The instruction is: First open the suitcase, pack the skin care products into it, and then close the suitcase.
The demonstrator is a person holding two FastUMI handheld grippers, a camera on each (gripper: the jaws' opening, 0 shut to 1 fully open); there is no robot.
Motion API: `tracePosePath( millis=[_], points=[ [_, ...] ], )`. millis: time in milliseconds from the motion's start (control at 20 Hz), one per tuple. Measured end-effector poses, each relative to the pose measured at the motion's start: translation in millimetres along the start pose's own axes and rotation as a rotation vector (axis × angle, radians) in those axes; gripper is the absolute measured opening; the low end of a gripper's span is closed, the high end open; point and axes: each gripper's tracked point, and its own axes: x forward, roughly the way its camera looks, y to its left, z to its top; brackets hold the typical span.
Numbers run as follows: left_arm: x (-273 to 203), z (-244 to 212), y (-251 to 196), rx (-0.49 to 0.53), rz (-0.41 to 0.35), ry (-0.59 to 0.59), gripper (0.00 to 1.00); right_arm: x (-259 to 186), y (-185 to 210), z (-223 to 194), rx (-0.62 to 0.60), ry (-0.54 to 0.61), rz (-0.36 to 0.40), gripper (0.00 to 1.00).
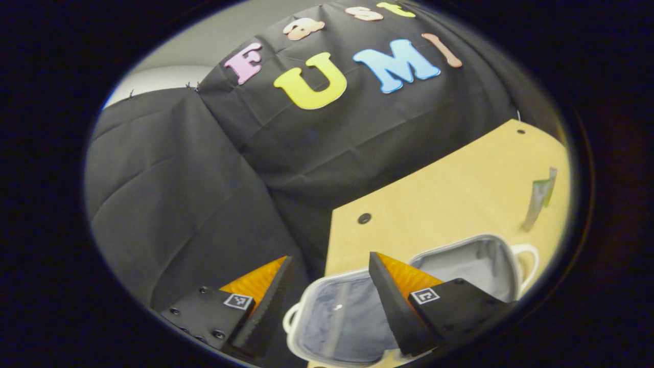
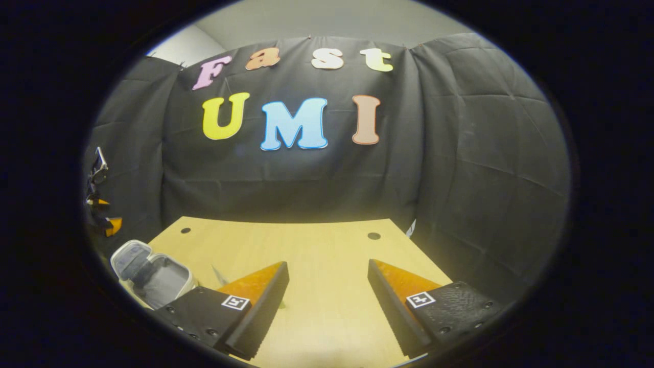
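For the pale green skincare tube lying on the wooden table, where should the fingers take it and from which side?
Judging from the left gripper view, grip the pale green skincare tube across its narrow middle, coming down from above: it lies flat and slim on the wooden table, apart from the open grey suitcase.

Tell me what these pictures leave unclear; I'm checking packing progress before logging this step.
- Open suitcase, left gripper view: the left gripper finger covers part of its lining, and the picture's edge cuts its near side.
- Green tube standing on the table: too small and blurred at the rim to identify.
- Suitcase, right gripper view: the right gripper finger hides its near end, so any contents stay unseen.
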Motion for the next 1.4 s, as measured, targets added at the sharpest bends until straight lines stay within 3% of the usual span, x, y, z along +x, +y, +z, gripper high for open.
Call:
tracePosePath(
  millis=[150,400,550,900,1250,1350,1400],
  points=[
    [-5.5,14.1,-98.4,-0.071,-0.168,-0.018,1.0,-0.4,-4.9,-3.6,0.002,0.015,-0.01,0.95],
    [-42.2,7.2,-276.9,-0.023,-0.52,-0.017,0.97,-1.1,-19.8,-9.4,0.003,0.033,-0.041,0.95],
    [-54.7,-2.7,-347.8,0.016,-0.634,-0.001,0.97,-3.9,-32.1,-11.7,-0.007,0.044,-0.063,0.95],
    [-3.3,-25.4,-434.6,0.116,-0.564,0.064,0.98,-12.0,-64.4,-19.0,-0.042,0.08,-0.121,0.95],
    [45.0,-23.2,-434.0,0.079,-0.427,0.096,0.98,-11.0,-75.9,-27.7,-0.051,0.119,-0.122,0.95],
    [51.4,-28.4,-446.7,0.086,-0.45,0.108,0.97,-7.6,-70.4,-32.7,-0.052,0.136,-0.101,0.95],
    [53.0,-24.4,-448.0,0.073,-0.439,0.104,0.84,-6.2,-66.9,-35.1,-0.055,0.146,-0.086,0.95]
  ],
)
